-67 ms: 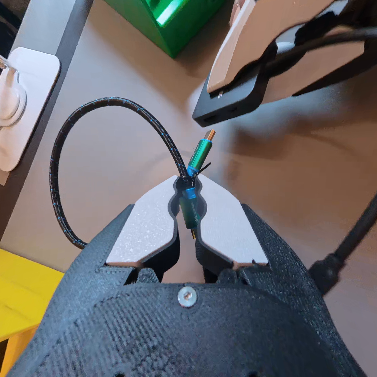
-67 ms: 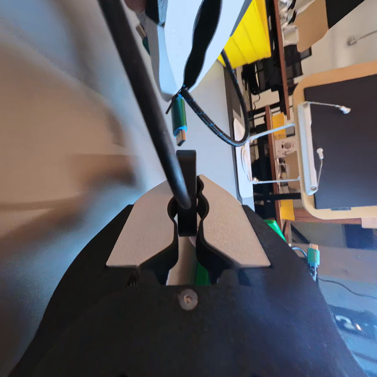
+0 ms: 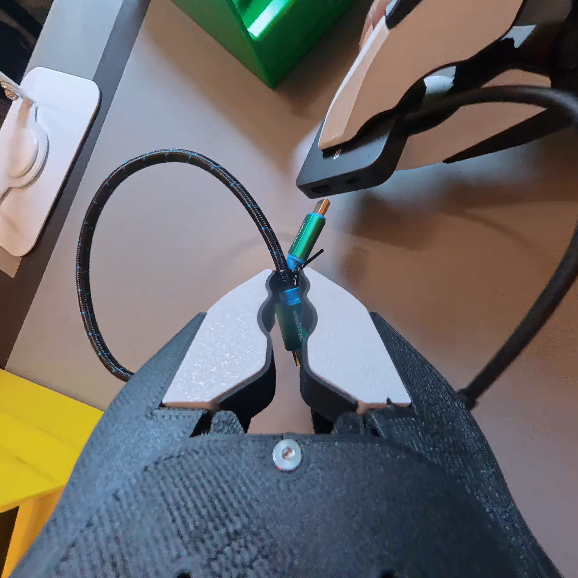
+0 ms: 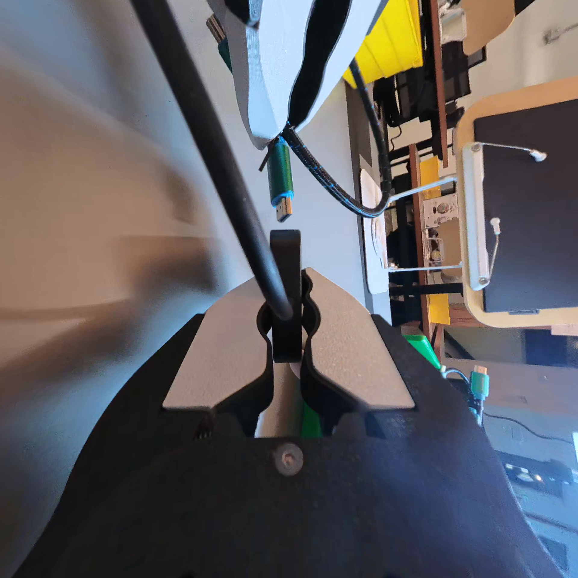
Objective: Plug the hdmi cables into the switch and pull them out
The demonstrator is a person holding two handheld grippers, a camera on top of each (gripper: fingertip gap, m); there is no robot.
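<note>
The left gripper (image 3: pixel 287 283) pinches a braided hdmi cable (image 3: pixel 93 244) near its glossy green plug (image 3: pixel 308 233), the gold tip just short of the matte black switch (image 3: pixel 353 169). The right gripper (image 4: pixel 286 300) clamps that slim switch (image 4: pixel 285 250) edge-on, the plug (image 4: pixel 280 175) hanging close above.

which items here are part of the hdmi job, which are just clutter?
In play: left gripper, green HDMI plug, braided cable, right gripper, black switch.
Clutter: green box, yellow bin, white stand.
</note>
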